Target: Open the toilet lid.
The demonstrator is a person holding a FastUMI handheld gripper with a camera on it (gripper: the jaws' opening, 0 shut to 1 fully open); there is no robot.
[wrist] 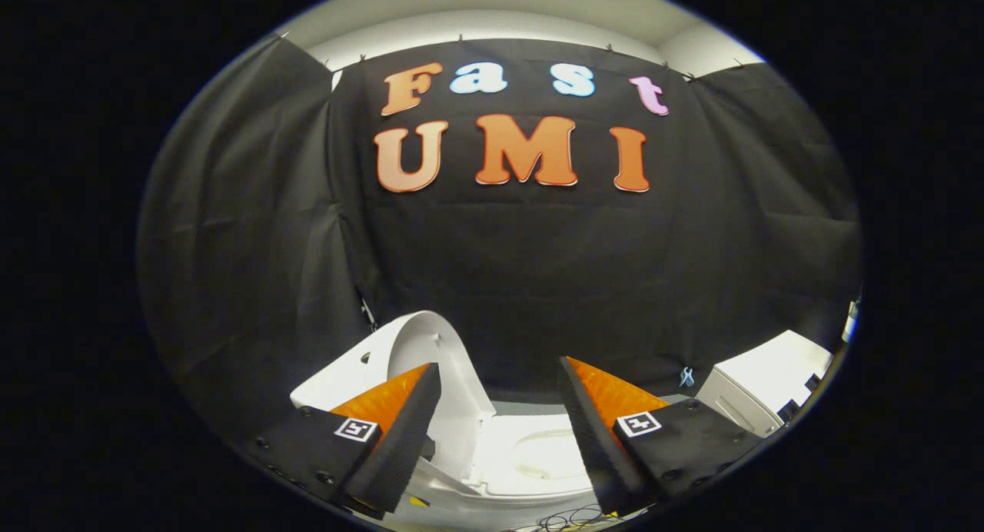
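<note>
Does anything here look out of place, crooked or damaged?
Nothing stands out. The toilet lid stands raised, just beyond one finger of the open tool, and the seat lies flat below between the fingers. Some loose cables lie near the toilet's base.

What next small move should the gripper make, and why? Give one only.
Probably just ease the gripper back and away. The toilet lid already stands raised, the seat below lies exposed, and the fingers are spread apart holding nothing, so no push seems needed.
</note>
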